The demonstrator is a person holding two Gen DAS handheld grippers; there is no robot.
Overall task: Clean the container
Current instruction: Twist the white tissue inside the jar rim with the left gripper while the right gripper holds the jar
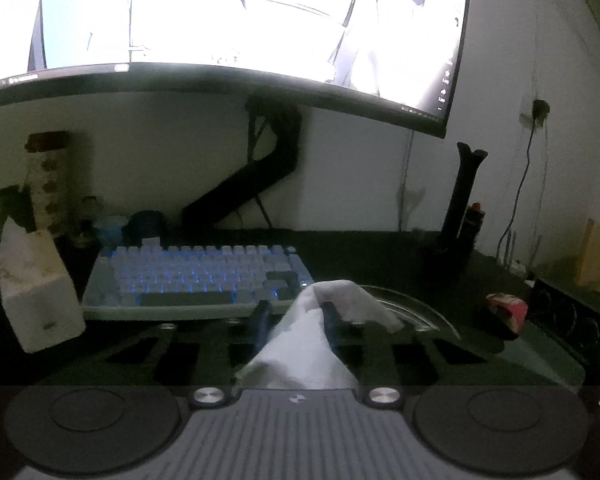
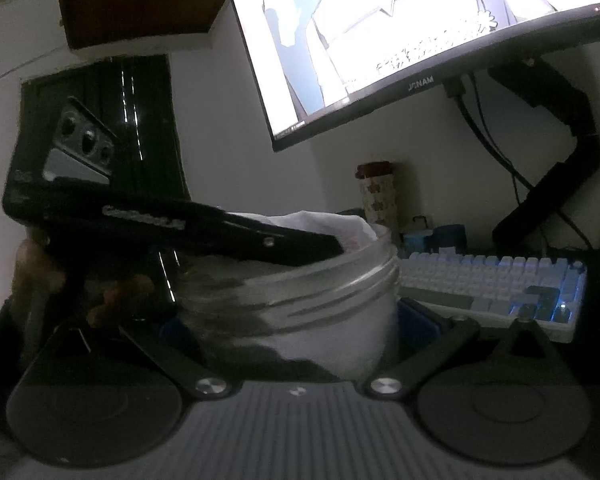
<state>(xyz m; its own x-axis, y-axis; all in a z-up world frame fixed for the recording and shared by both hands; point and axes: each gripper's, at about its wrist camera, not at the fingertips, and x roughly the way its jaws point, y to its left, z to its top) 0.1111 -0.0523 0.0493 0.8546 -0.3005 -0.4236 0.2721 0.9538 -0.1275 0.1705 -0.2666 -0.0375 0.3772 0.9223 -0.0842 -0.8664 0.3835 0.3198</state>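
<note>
On the left of the left wrist view, a white tissue box (image 1: 40, 292) with a tissue poking from its top stands on the dark desk (image 1: 380, 256). Behind it rises a tall patterned cylinder with a brown lid (image 1: 49, 184). Further right lies a pale keyboard with blue backlighting (image 1: 196, 276), and above it hangs a bright curved monitor (image 1: 236, 20) on a black angled arm (image 1: 252, 176).

At centre, the left gripper (image 1: 296, 316) has its two dark fingers (image 1: 263, 320) pressed in on a crumpled white tissue (image 1: 312, 332), which bulges out between and over them. Just beyond its tips shows part of the rim of a clear round container (image 1: 416, 312). To the right sits a small red and white object (image 1: 508, 312) that is too blurred to identify, and a black upright stand (image 1: 464, 192) rises behind it near the wall.

In the right wrist view, the left gripper's black body (image 2: 172, 224) reaches in from the left, its tip dipping into the container's mouth with the white tissue (image 2: 324, 220) bunched there. The clear round container with a threaded neck (image 2: 300, 300) fills the centre, sitting between the right gripper's fingers (image 2: 412, 320), which close against its sides; the right gripper (image 2: 296, 328) is clamping it. The left finger is mostly hidden in shadow. To the right lie the keyboard (image 2: 492, 280), the patterned cylinder (image 2: 378, 196) and the monitor (image 2: 400, 32) above.
</note>
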